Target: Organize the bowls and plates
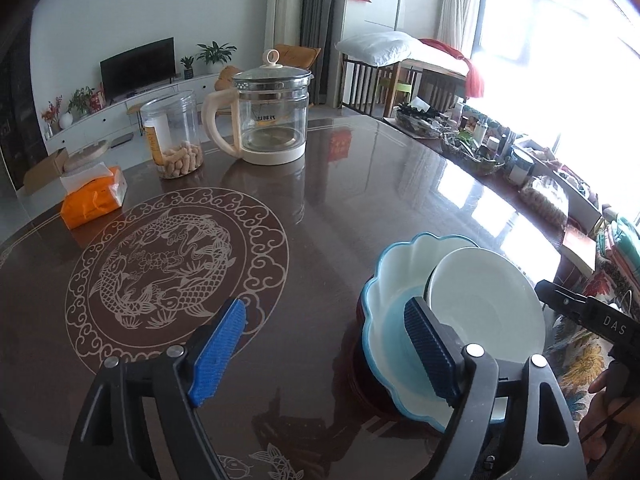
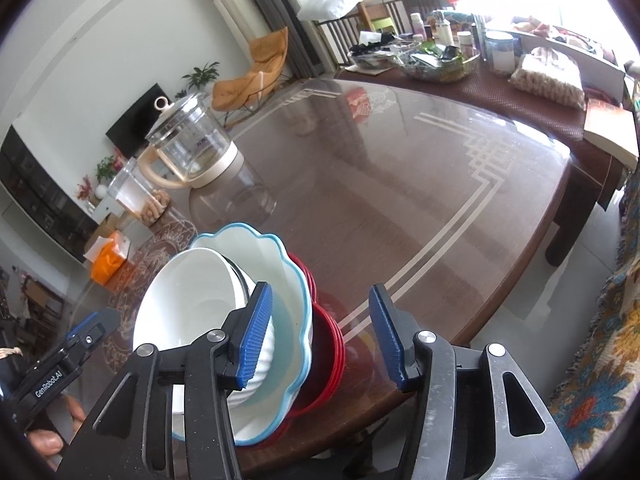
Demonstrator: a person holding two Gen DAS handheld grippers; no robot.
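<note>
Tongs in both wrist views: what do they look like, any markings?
Both tongs, left and right, have black angular linkage arms with silver pivot pins and ribbed blue pads. The left body reads "GenRobot.AI" in the right wrist view; the right body shows "DAS".

The left hand-held gripper point(image 1: 326, 340), black-framed with ribbed blue pads, points downward with its jaws spread wide, nothing between them. The right hand-held gripper point(image 2: 320, 332) (same build) also stands parted and empty. Fingers point(image 2: 48, 440) grasp a handle.
</note>
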